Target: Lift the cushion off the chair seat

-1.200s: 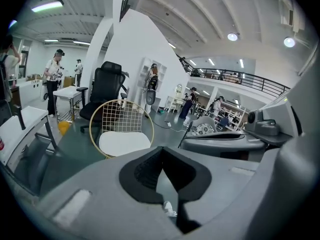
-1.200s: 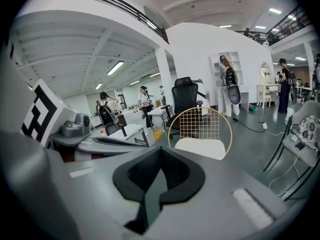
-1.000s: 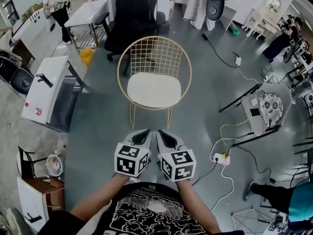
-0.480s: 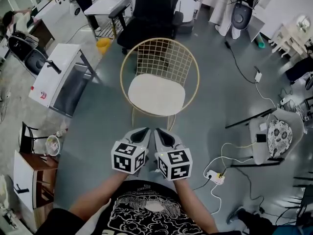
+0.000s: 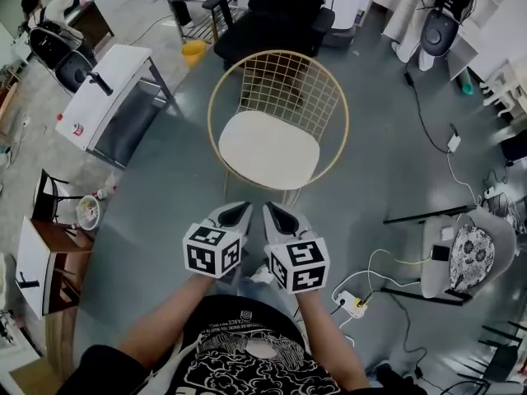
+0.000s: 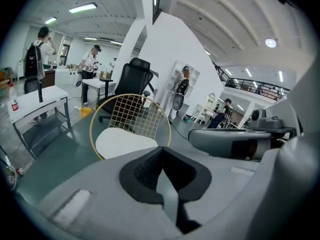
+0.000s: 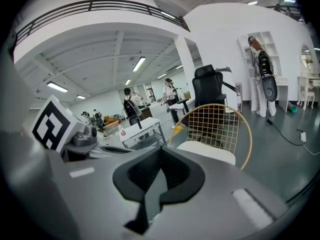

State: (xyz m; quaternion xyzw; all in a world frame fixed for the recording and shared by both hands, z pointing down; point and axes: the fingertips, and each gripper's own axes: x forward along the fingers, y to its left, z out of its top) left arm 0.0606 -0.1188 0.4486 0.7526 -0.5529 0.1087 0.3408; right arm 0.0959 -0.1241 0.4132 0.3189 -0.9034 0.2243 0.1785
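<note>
Both grippers closer to the chair than a second ago; cushion lying on the seat.

Left gripper point(image 5: 238, 211) and right gripper point(image 5: 271, 211) are side by side as before, each with its jaws closed together on nothing. Their tips now stand nearer the front rim of the gold wire chair point(image 5: 284, 89), which looms larger in the head view than it did. The white cushion point(image 5: 268, 149) lies flat on the seat, untouched, ahead of both grippers, and shows in the left gripper view point(image 6: 125, 141) and the right gripper view point(image 7: 207, 151). A strip of bare grey floor point(image 5: 165, 196) separates tips from chair. Behind the chair: black office chair point(image 5: 280, 15), yellow bin point(image 5: 194, 52). To its left: white table point(image 5: 99, 89). To the lower right: power strip point(image 5: 354, 304) with trailing cable.
</note>
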